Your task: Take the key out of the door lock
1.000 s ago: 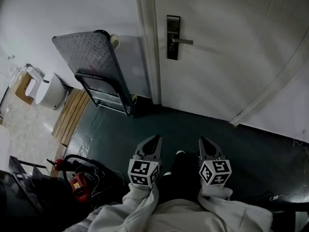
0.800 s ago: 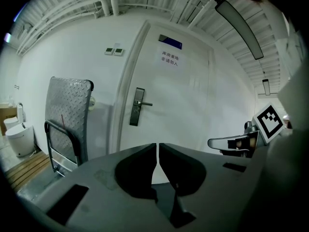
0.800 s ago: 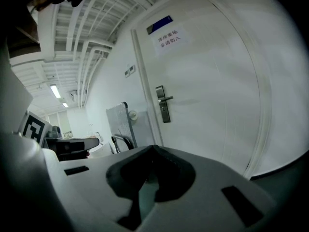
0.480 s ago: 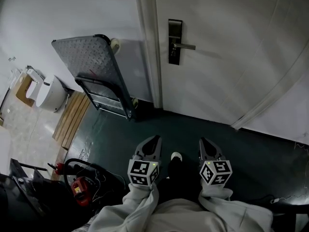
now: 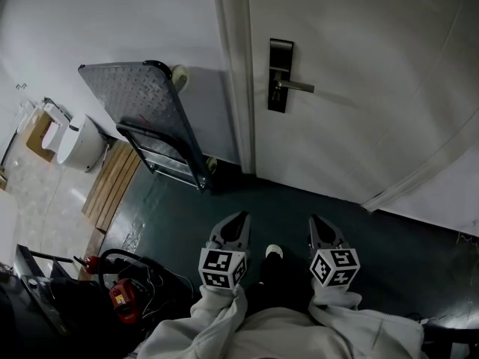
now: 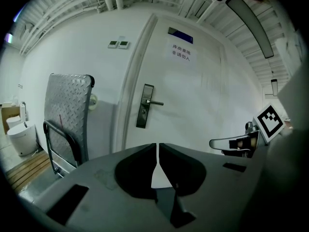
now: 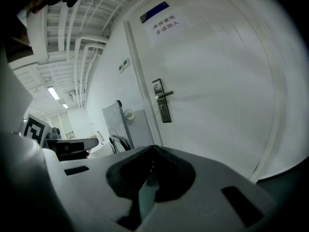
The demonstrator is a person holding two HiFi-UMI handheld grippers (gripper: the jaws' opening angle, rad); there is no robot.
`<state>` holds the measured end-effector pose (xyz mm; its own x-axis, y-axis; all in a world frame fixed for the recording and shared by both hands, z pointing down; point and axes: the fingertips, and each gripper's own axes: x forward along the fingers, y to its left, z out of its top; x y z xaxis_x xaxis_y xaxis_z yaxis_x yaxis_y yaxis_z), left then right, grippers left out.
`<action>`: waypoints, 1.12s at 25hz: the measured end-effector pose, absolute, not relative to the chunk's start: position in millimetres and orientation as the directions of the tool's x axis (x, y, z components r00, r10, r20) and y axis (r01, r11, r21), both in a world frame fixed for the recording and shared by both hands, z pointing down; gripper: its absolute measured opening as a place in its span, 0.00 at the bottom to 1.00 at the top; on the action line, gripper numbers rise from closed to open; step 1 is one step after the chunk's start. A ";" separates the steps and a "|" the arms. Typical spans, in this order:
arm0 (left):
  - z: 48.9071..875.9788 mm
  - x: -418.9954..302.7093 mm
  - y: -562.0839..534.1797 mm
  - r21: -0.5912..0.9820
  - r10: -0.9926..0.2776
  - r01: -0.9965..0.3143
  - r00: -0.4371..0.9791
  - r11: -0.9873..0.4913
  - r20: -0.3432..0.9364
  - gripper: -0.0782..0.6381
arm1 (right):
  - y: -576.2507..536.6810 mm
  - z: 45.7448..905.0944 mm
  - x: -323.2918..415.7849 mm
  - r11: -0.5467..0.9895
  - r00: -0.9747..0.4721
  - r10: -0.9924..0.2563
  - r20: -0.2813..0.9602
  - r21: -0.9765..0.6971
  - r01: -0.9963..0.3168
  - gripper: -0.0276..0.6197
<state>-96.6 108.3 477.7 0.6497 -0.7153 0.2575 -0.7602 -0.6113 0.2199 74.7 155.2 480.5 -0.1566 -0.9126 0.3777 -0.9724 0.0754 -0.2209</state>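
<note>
Toilet (image 5: 75,142), white, is set by the floor's left edge, with wooden boards (image 5: 111,179) laid just beside it. Platform trolley (image 5: 138,103) is leaned against the wall, left of the door frame. Left gripper (image 5: 239,218) is held low over the dark floor (image 5: 299,200), jaws drawn together on nothing. Lock plate (image 5: 280,73) with lever handle (image 5: 297,87) is mounted at the left edge of the door (image 5: 374,111); the key is too small to be made out. Right gripper (image 5: 314,220) is held alongside, jaws likewise closed and empty, well apart from the lock.
</note>
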 end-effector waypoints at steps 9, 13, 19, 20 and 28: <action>477.1 -83.9 56.9 0.214 -0.734 -0.782 0.623 -0.585 0.270 0.15 | 100.1 479.7 91.9 0.097 -0.181 -0.906 0.383 -0.228 -0.969 0.12; 478.1 -74.4 40.8 0.214 -0.737 -0.786 0.619 -0.580 0.273 0.15 | 82.6 480.3 102.3 0.097 -0.182 -0.906 0.382 -0.232 -0.968 0.12; 478.5 -59.5 22.3 0.217 -0.742 -0.790 0.613 -0.573 0.270 0.15 | 61.8 480.5 114.5 0.107 -0.192 -0.907 0.375 -0.236 -0.966 0.12; 479.2 -57.1 19.0 0.214 -0.743 -0.791 0.612 -0.574 0.269 0.15 | 58.4 481.0 116.9 0.108 -0.193 -0.907 0.374 -0.236 -0.966 0.12; 477.1 -42.7 -2.0 0.202 -0.759 -0.800 0.600 -0.565 0.253 0.15 | 34.8 481.2 134.6 0.121 -0.202 -0.913 0.354 -0.237 -0.964 0.12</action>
